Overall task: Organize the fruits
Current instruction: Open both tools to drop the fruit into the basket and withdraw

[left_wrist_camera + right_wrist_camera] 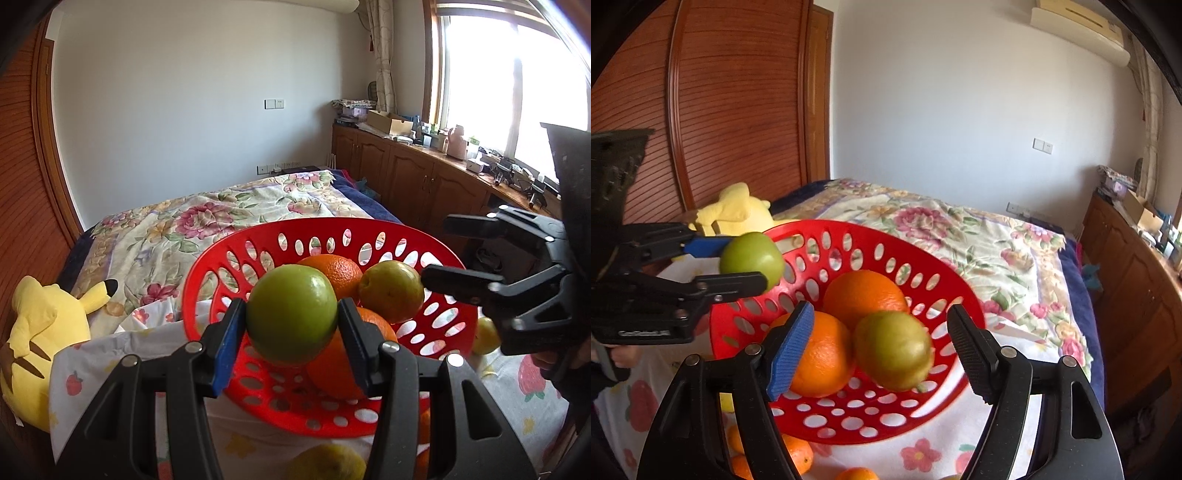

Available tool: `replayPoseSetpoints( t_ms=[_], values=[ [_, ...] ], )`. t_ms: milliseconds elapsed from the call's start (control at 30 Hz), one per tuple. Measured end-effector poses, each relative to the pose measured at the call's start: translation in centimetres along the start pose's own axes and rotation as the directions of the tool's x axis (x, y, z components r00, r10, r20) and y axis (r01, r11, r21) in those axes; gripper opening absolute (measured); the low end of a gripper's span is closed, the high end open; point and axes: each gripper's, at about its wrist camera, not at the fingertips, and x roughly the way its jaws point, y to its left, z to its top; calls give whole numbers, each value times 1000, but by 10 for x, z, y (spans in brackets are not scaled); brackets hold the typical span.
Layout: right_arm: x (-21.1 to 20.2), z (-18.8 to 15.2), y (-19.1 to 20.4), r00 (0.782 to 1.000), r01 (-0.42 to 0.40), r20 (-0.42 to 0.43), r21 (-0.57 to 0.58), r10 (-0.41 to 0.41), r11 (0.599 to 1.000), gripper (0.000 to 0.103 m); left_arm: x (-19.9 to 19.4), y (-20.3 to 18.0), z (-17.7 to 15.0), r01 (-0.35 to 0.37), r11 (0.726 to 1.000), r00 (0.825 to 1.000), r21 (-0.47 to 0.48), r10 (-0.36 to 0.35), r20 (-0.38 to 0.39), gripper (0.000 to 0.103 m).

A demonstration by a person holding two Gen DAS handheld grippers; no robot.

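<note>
Left hand-held gripper (291, 325): pinching a green apple (291, 314) above the near rim of the red basket (258, 236).

Right hand-held gripper (879, 343): fingers spread, holding nothing, poised over the basket.

Basket contents: two oranges (864, 295) and a yellow-green fruit (894, 350), blurred, possibly still rolling.

Loose fruit: several pieces on the printed cloth (92, 369) beside the basket.

Risk: an apple released high could strike the pile and bounce out; the tilted, shallow basket may tip or spill.
</note>
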Motion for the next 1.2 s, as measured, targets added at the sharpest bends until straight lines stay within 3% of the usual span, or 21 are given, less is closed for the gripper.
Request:
replayPoseSetpoints(
  t_ms=[700,967,1200],
  values=[
    [-22,-25,-33,998,63,-24,66,-62,996,82,22,1,-5,-52,999,997,4,52,-49,52],
    [-35,-37,-35,996,82,-37,100,-79,992,82,-14,-1,-13,-51,999,999,9,51,10,57],
    [-56,-59,-39,994,103,-48,156,-96,982,82,-49,-4,-41,-25,1000,999,-17,25,36,63]
  ],
)
